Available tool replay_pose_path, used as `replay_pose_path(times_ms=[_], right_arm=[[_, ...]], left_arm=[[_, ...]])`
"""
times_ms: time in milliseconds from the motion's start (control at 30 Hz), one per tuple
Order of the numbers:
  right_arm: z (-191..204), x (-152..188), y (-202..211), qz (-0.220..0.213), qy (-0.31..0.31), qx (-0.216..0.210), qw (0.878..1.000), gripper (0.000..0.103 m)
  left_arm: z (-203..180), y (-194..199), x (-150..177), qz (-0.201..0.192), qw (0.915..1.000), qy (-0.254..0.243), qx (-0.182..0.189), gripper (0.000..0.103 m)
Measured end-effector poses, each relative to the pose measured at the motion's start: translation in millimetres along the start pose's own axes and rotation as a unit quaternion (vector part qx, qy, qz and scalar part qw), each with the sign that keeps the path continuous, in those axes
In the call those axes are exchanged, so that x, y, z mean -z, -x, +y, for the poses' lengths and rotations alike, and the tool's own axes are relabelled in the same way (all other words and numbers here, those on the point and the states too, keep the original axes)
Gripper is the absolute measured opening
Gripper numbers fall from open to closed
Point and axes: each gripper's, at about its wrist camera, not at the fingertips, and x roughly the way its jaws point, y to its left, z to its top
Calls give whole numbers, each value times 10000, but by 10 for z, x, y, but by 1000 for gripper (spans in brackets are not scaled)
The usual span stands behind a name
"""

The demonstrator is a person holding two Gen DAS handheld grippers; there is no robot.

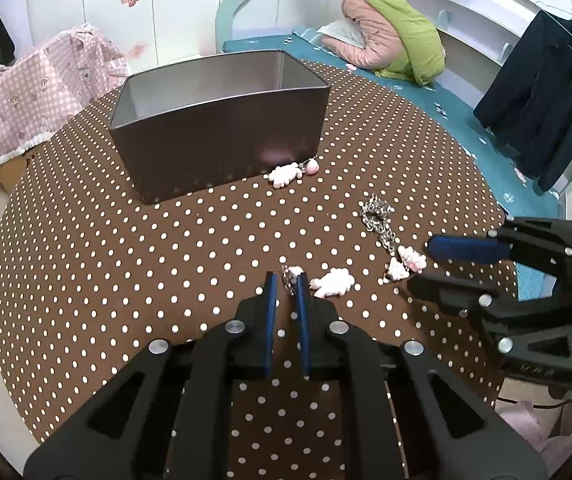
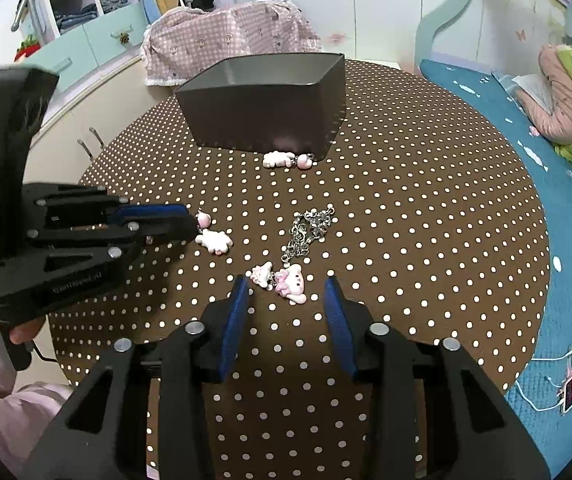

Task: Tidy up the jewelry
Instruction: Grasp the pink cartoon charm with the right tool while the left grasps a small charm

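**Left tongs nipped on a charm's ring, right tongs spread over the bunny**

Black left gripper with blue pads (image 1: 286,280) angles steeply down to the brown round table with white polka dots (image 1: 126,240). Its pads have drawn nearly together and pinch the small metal ring beside a pink bead (image 1: 291,274); the attached white cloud-shaped charm (image 1: 333,283) lies just right of the tips, on the cloth.

Right gripper (image 2: 287,286), likewise tilted down, has its jaws apart, nothing pressed. Between and just ahead of its tips lies a pink-and-white bunny charm (image 2: 293,286) with a small white charm (image 2: 262,274) touching it; their silver chain (image 2: 309,232) is heaped beyond.

Third white charm with pink bead (image 1: 287,172) rests against the front wall of the dark grey rectangular metal tin (image 1: 222,136) at the far side of the table.

Person's hand (image 2: 22,330) grips the left tool's handle.
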Motion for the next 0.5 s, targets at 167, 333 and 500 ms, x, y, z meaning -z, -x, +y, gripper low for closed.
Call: replay_pose_path(times_ms=[167,333,500], right_arm=[[38,21,-23,-32,117,104,9999,32],[9,19,-25,-57,90,113,9999,27],[6,33,-14,-78,83,98,9999,27]], left_arm=[[-45,-110,-117,69,10000,-2,-52,11],[-38,-125,-155,58,10000,57,-35,11],[-39,-90,-202,14,9999,84,57,11]])
